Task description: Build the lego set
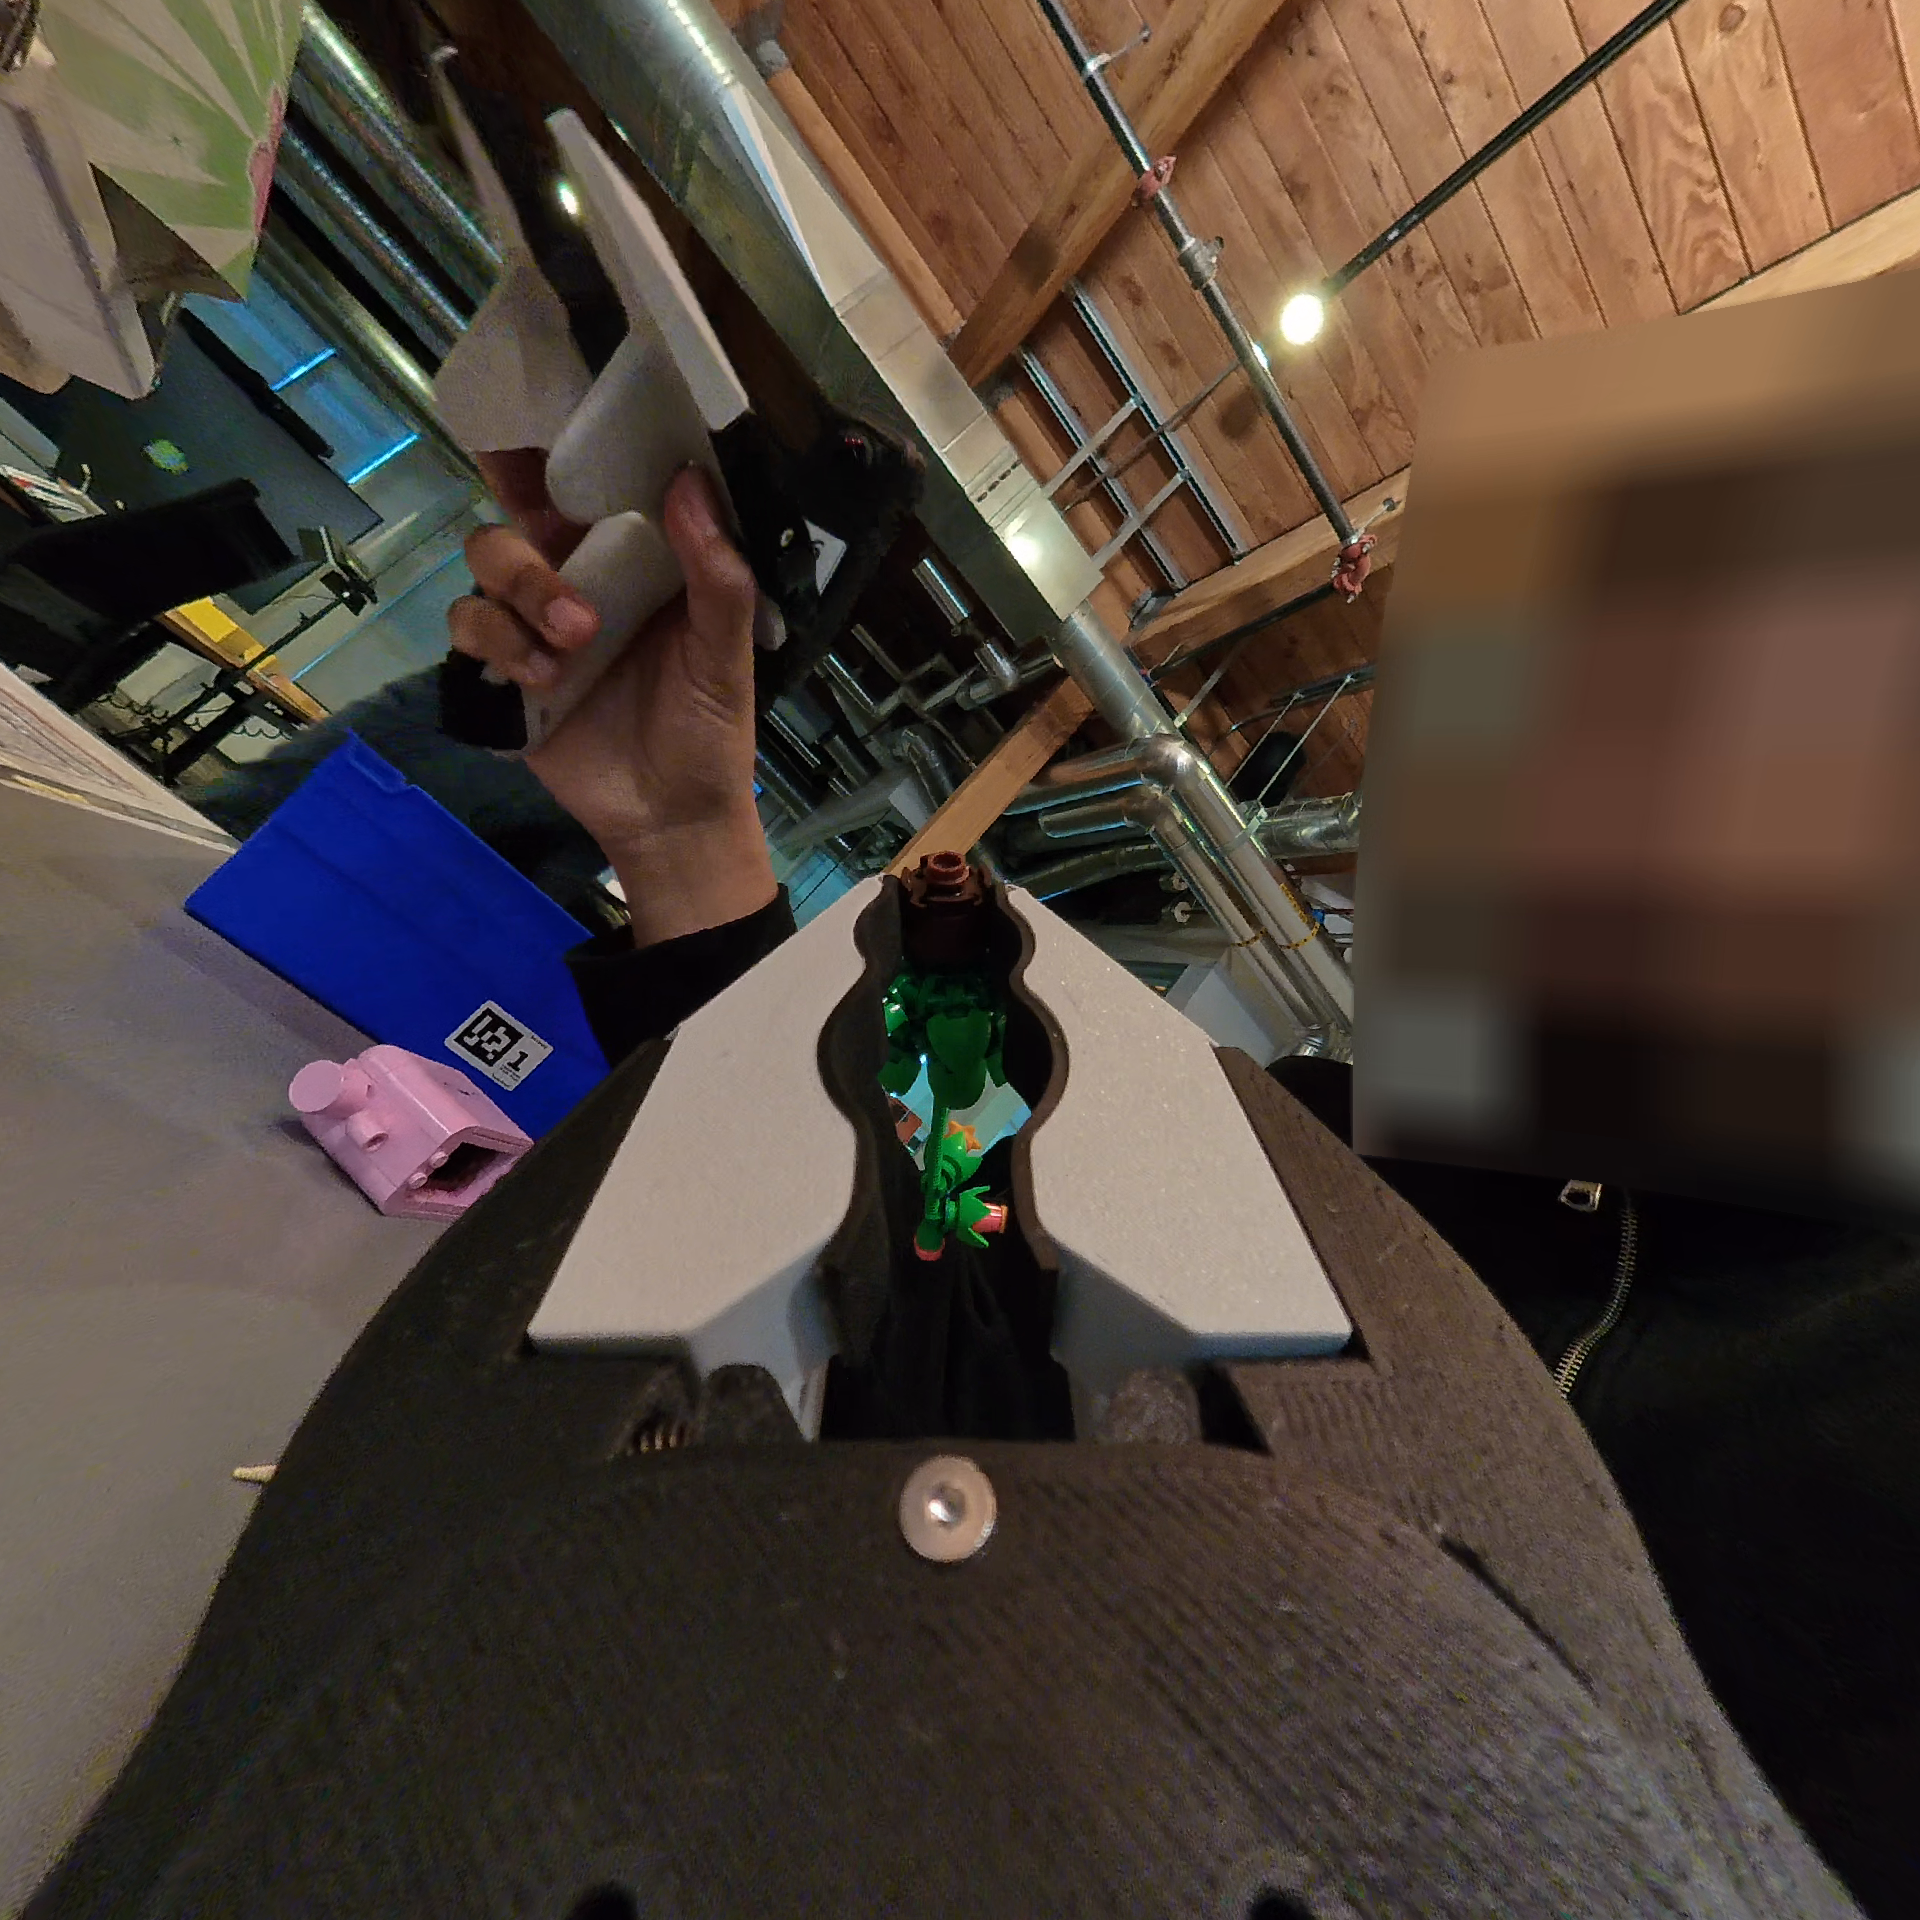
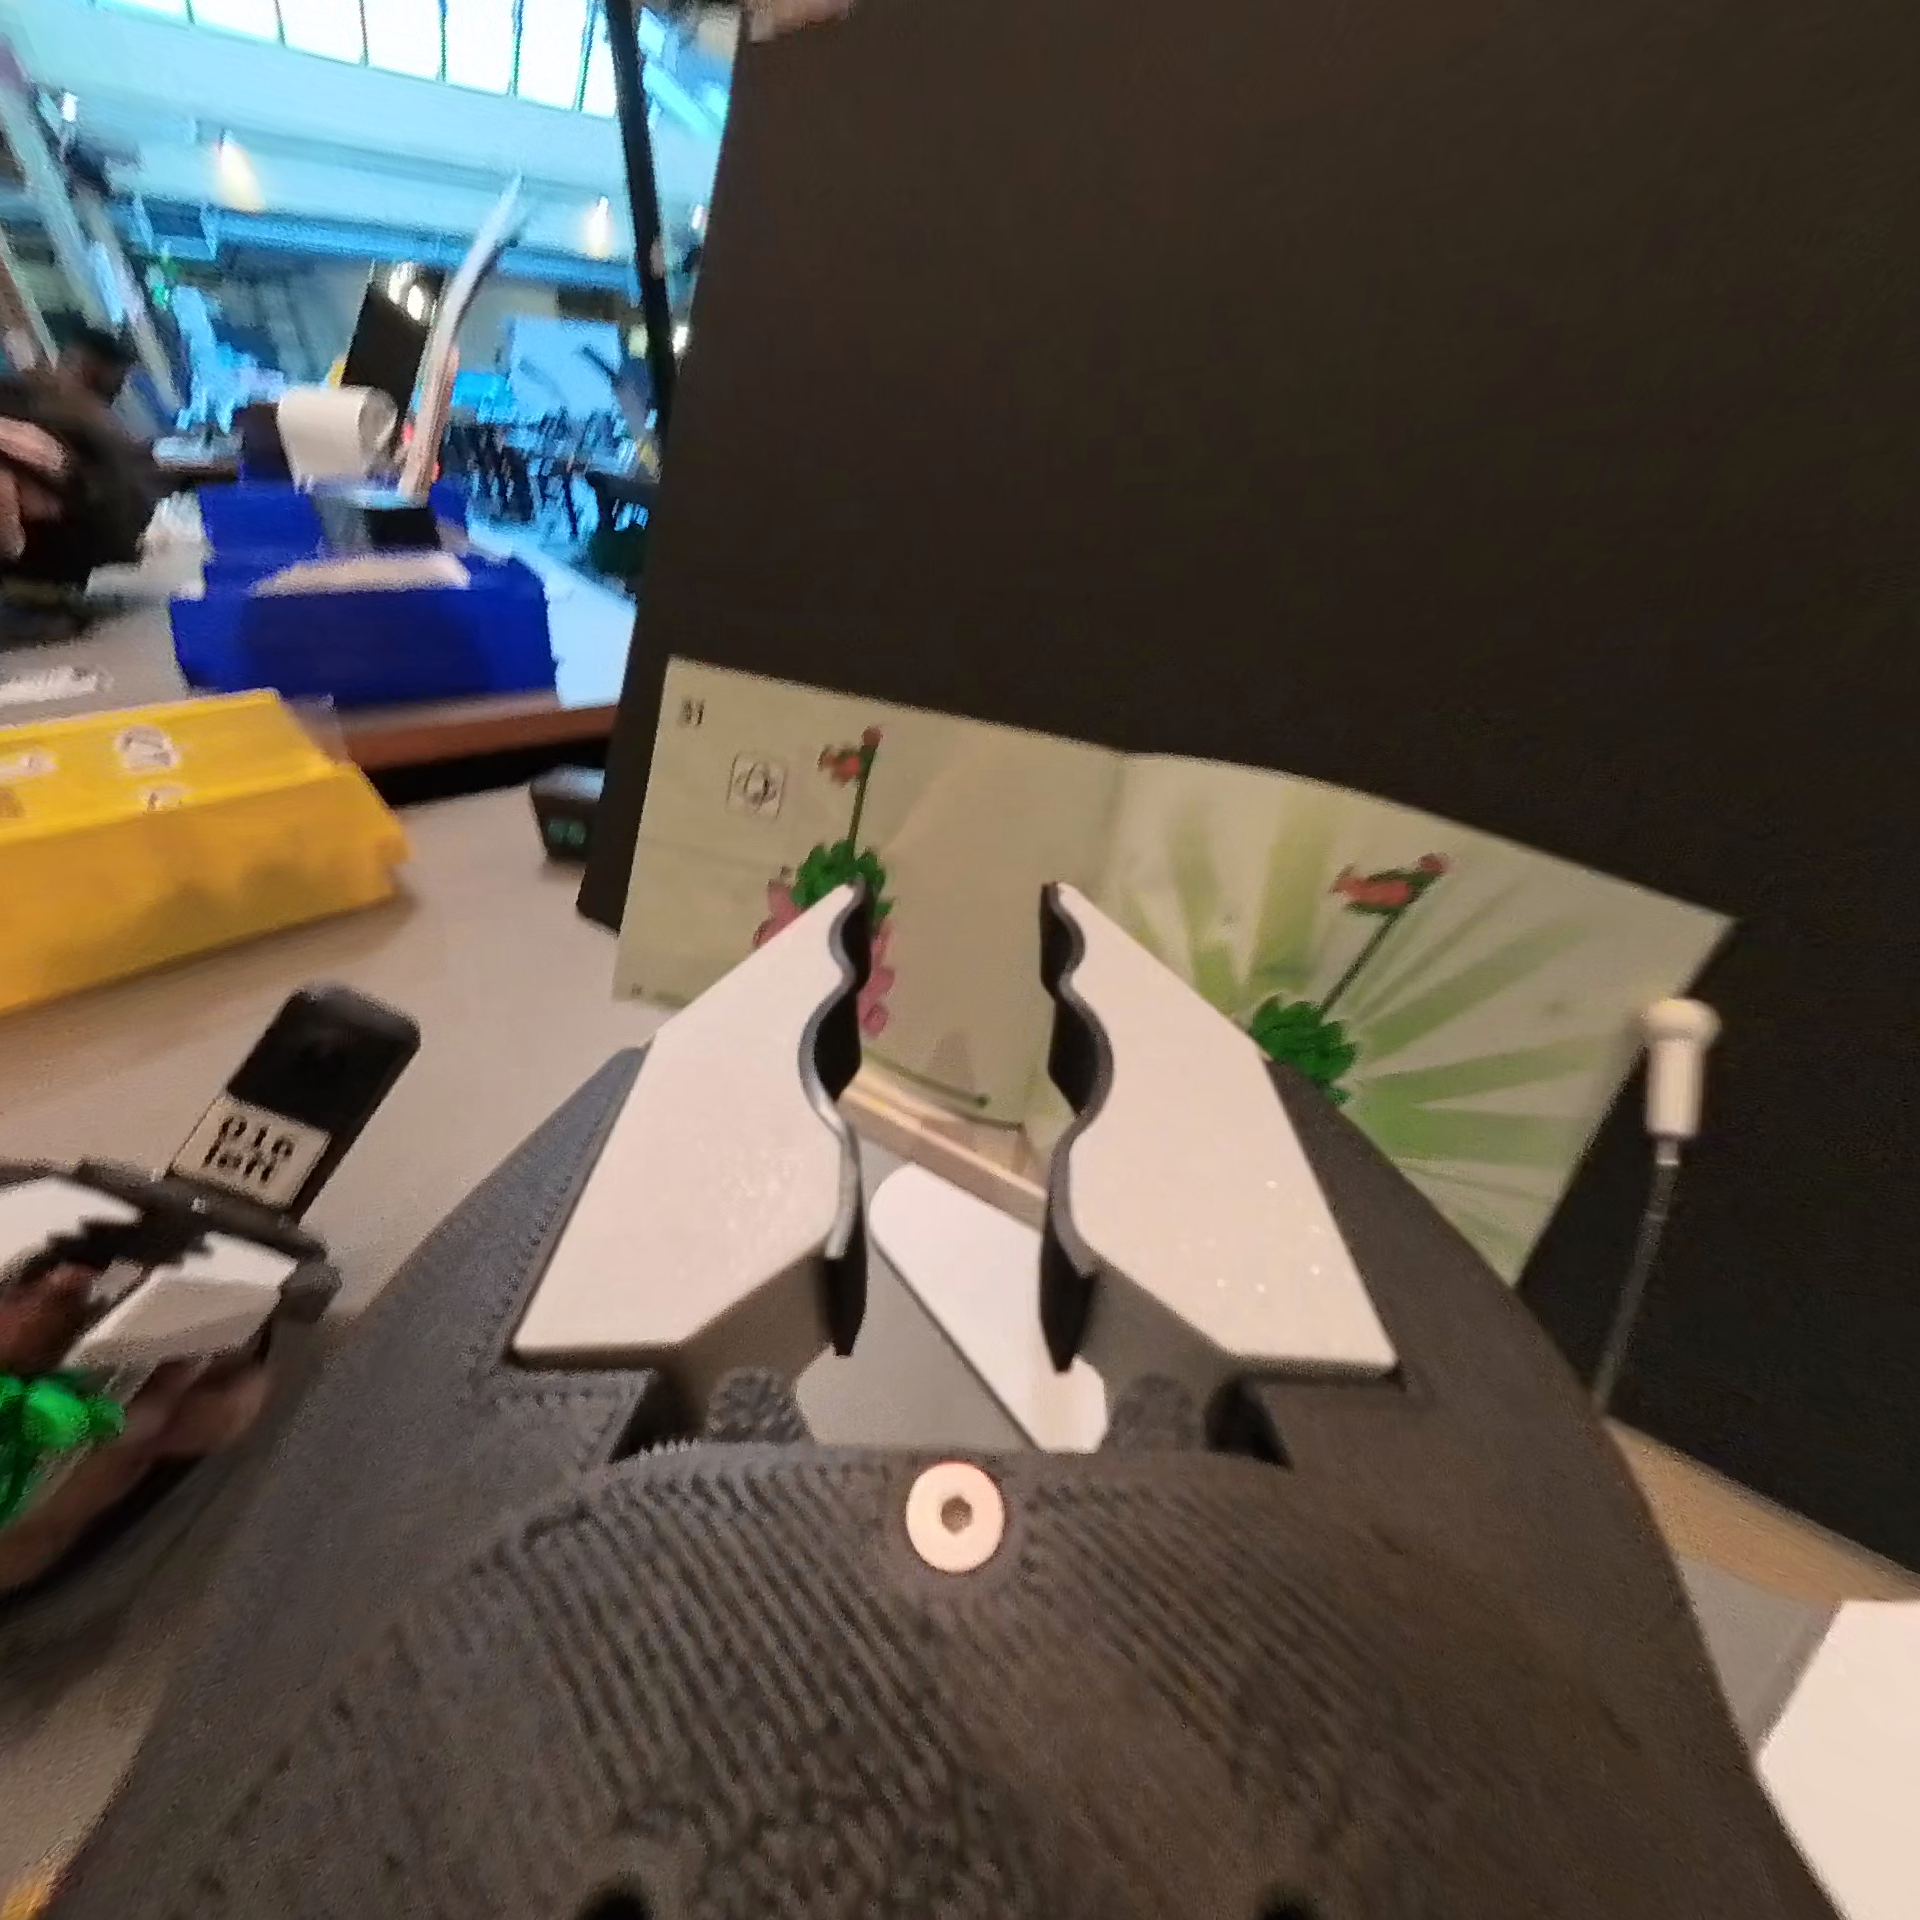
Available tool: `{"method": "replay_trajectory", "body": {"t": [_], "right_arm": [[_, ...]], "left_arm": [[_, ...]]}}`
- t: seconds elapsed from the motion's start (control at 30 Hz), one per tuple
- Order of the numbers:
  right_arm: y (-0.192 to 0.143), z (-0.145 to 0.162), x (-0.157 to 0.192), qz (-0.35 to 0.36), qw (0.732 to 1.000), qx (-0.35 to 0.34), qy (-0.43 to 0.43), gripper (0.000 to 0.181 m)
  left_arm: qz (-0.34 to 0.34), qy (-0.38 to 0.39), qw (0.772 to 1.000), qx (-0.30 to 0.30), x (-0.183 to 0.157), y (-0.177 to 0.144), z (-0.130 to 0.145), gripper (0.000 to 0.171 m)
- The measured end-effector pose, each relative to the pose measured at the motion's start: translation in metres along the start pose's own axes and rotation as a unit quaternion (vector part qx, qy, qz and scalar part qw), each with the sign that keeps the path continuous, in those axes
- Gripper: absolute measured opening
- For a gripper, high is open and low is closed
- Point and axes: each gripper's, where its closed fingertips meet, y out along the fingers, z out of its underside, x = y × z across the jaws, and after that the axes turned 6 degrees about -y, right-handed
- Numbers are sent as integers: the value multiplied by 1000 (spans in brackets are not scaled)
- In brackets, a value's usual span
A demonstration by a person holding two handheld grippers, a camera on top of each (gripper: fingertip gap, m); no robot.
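My left gripper (image 1: 943,894) is shut on a lego flower stem (image 1: 951,1049): a brown round piece sits at the fingertips, green leaves and a green stalk with small orange buds run back between the fingers. It is tilted up toward the ceiling. The right gripper (image 1: 613,416) shows farther off in the left wrist view, held in a hand. In the right wrist view my right gripper (image 2: 954,904) is open and empty, pointing at the open instruction booklet (image 2: 1195,935) that leans on a black board. The left gripper with green leaves (image 2: 42,1423) shows at the left edge there.
A pink lego block (image 1: 400,1132) lies on the grey table beside a blue bin (image 1: 384,914). A yellow bin (image 2: 177,800) and a blue bin (image 2: 364,623) stand at the left. A black device (image 2: 301,1101) and a white cabled plug (image 2: 1678,1060) are near the booklet. Spacing between my two grippers at the tips: around 20 cm. The white cabled plug (image 2: 1678,1060) is about 12 cm from my right fingertips and 30 cm from my left.
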Motion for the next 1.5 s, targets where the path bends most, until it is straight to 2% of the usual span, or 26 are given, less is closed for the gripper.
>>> {"method": "replay_trajectory", "body": {"t": [0.27, 0.5, 0.6, 0.73, 0.83, 0.93, 1.03, 1.17, 1.2, 1.27, 1.33, 1.4, 1.5], "right_arm": [[-40, -57, -18, 57, 992, -115, 13, 26], [-74, -106, -9, 49, 974, -208, 78, 24], [-88, -120, -1, 72, 969, -203, 121, 33], [-101, -131, 42, 85, 983, -153, 61, 42], [-103, -104, 61, 115, 990, -80, -3, 46], [-106, -44, 67, 127, 991, 6, -35, 46], [-121, 20, 73, 118, 991, 70, 6, 51], [-144, 72, 68, 131, 988, 78, 29, 51], [-147, 89, 65, 137, 984, 106, 37, 50], [-152, 119, 64, 125, 971, 192, 68, 59], [-152, 132, 78, 78, 961, 247, 99, 61], [-152, 141, 91, 42, 955, 273, 111, 64], [-160, 161, 94, 36, 940, 327, 91, 64]], "left_arm": [[3, -3, 1000, -4, 0, -1, -1, 12], [15, -15, 1000, -21, -2, -5, -7, 13], [19, -15, 999, -28, -3, -7, -10, 12], [23, -22, 999, -29, -3, -7, -10, 12], [21, -18, 999, -29, -3, -7, -10, 12], [21, -17, 999, -29, -3, -7, -10, 12], [23, -20, 999, -30, -4, -8, -10, 12], [18, -16, 999, -27, -3, -8, -8, 12], [18, -15, 999, -26, -3, -7, -8, 12], [18, -15, 999, -26, -3, -7, -8, 12], [18, -16, 999, -26, -4, -8, -8, 12], [19, -19, 999, -25, -3, -8, -7, 12], [17, -24, 999, -23, -1, -7, -6, 13]]}}
